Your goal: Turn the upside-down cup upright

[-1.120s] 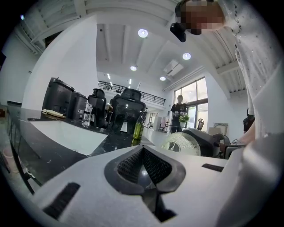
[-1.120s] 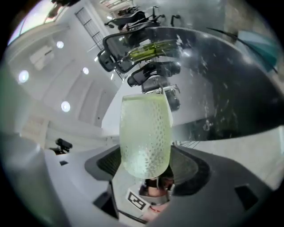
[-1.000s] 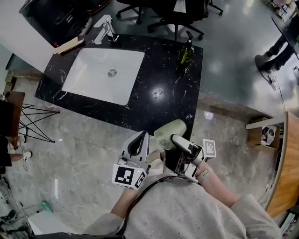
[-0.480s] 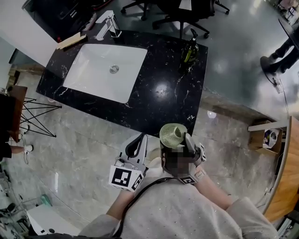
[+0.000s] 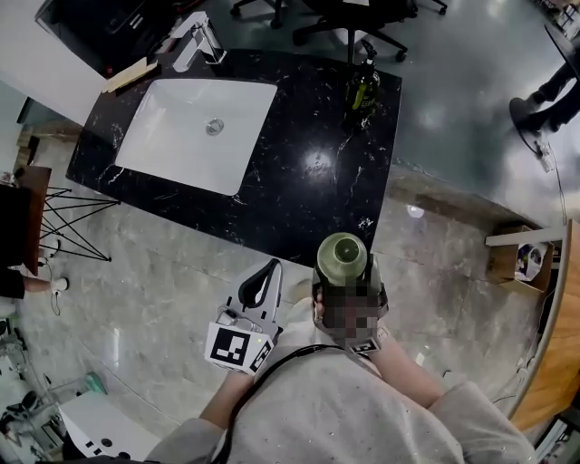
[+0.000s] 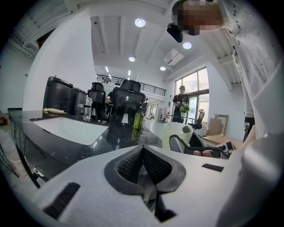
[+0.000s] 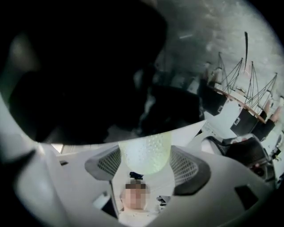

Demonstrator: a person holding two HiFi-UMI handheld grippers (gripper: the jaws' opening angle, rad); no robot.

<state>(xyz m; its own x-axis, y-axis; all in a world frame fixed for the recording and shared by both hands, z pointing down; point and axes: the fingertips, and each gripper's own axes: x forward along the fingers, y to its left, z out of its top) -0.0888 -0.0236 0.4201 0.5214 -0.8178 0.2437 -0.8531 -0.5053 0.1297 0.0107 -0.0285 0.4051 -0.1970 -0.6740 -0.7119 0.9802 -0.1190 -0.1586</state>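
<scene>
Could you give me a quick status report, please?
Right gripper shut on the cup, held in the air off the counter edge, mouth up. Left gripper shut, empty. Nothing in the way.

Place: an open-plan office or showroom hall with a mock washroom station set up in it.
Table (image 5: 299, 199): a free-standing black marble-look slab in the upper centre of the head view.
Sink (image 5: 149, 154): a white rectangular basin sunk into the table's left half, with a tap (image 5: 201, 43) at its far edge.
Bottle (image 5: 362, 86): a pump dispenser standing at the table's far right corner.
Chairs (image 5: 349, 27): wheeled office chairs along the top edge, beyond the table.
Floor (image 5: 154, 272): grey stone-look tiles at left, polished and glossy at upper right.
Ceiling: high and white, with recessed lights (image 6: 140, 22) at the top of the left gripper view.
Gallery (image 6: 111, 80): a railed upper level at centre.
Window (image 6: 197, 91): tall glazing right of centre.
</scene>
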